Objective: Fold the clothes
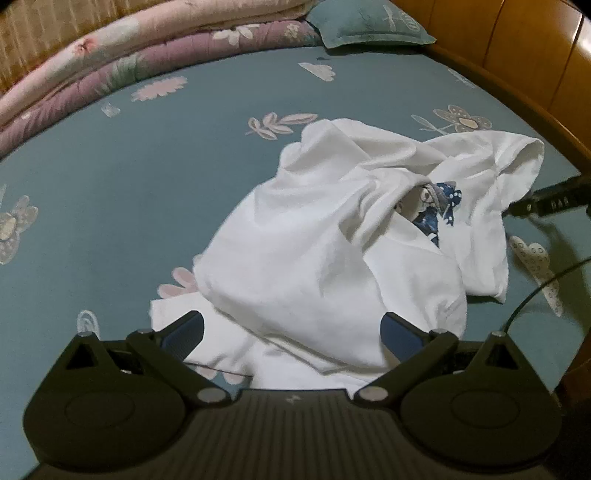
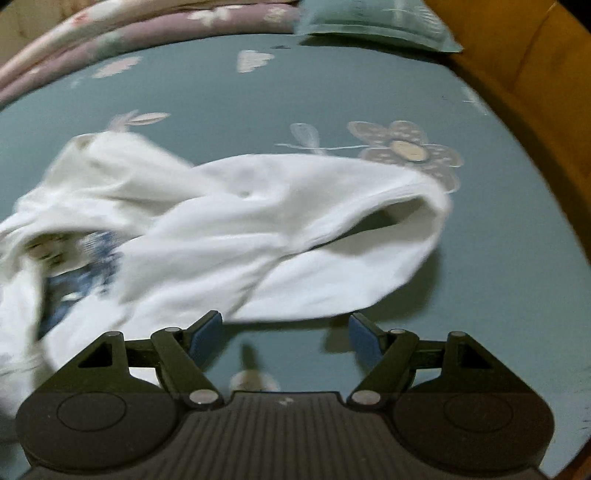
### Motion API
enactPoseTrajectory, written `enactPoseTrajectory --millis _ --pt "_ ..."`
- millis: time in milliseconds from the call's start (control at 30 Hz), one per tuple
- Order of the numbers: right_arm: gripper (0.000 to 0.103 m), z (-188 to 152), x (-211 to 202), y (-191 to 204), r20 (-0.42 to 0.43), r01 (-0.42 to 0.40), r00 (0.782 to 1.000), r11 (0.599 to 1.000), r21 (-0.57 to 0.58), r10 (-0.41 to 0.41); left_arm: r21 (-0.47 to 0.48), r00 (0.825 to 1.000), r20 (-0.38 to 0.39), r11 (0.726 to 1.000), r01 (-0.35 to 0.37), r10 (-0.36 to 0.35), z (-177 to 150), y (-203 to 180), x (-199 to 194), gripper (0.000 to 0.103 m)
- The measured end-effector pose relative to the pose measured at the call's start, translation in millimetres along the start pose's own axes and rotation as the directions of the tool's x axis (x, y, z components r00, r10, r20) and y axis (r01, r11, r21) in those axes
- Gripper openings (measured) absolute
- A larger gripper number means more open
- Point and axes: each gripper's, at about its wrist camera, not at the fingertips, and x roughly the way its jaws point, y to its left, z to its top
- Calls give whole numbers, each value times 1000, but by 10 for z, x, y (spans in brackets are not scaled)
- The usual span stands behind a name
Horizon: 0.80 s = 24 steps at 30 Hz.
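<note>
Both jaws spread wide, left hand-held gripper (image 1: 291, 334) over the crumpled white t-shirt (image 1: 314, 240), right hand-held gripper (image 2: 286, 332) just short of its sleeve (image 2: 369, 236), so either could easily pinch two layers.

Crumpled T-shirt (image 1: 314, 251) on bedsheet (image 1: 147, 177), mid-bed. Folded quilts (image 1: 122, 55) stacked behind, at far left; pillow (image 1: 369, 26) behind, far right. Wooden bed frame (image 1: 517, 74) along right edge.

dim, cool indoor light. the left wrist view is fairly sharp; the right wrist view smears the white shirt (image 2: 207, 229) with motion blur. fisheye bends the bed (image 1: 184, 155) edges; corners go black. soft shadows fall under the cloth.
</note>
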Motion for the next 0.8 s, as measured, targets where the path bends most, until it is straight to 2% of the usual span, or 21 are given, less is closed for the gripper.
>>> enactPoseTrajectory --millis 200,433,667,800 --pt "82 -107 -100 439 26 -52 998 991 -121 55 -24 999 -33 1000 7 -8 -89 84 90 102" --pt "84 -120 -133 859 54 -77 994 963 -257 94 -81 993 -107 995 -56 47 -413 413 170 102" --pt "84 -76 -86 972 36 -105 993 968 -228 116 -243 992 -79 967 76 -98 -647 742 340 101" --pt "84 -81 -80 977 29 -109 993 974 -197 117 -259 990 -10 957 132 -139 -630 833 406 101"
